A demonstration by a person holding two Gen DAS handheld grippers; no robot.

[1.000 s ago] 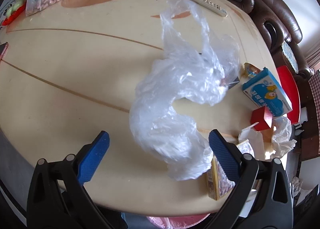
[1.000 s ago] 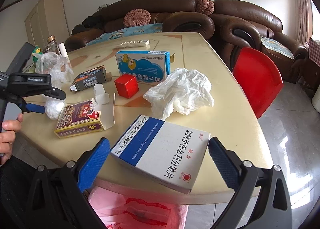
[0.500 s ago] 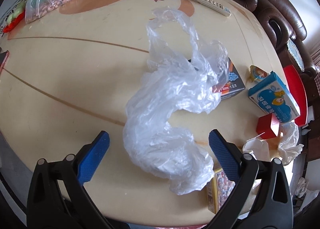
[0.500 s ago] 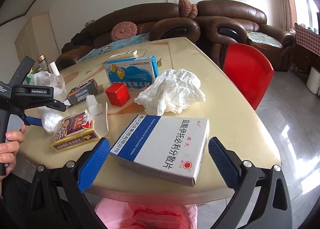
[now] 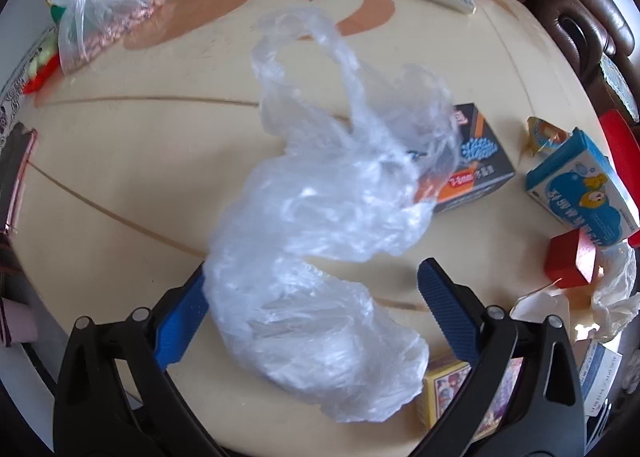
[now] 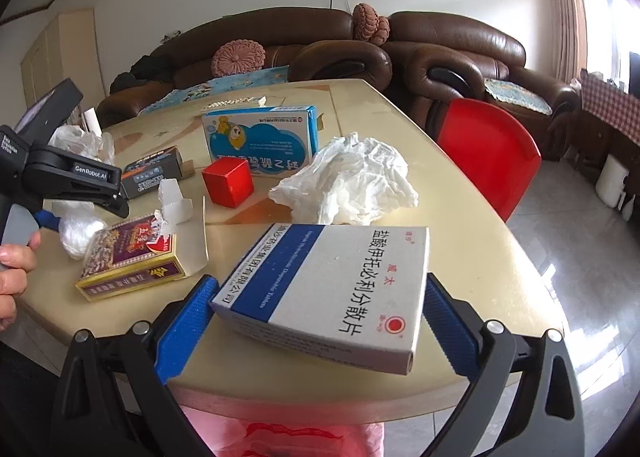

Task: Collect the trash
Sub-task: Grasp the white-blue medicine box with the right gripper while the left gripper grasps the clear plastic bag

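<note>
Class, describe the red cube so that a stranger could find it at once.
Start at the table. In front of the blue carton, left of the crumpled tissue, sits the red cube. It alone is plain red, without print.

Boxes crowding right; left tabletop bare

Crinkly see-through thin plastic bag, glossy cream table, matt white-and-blue cardboard box, crumpled white paper tissue.

Cream table bears boxes, crumpled tissue, plastic bag.
</note>
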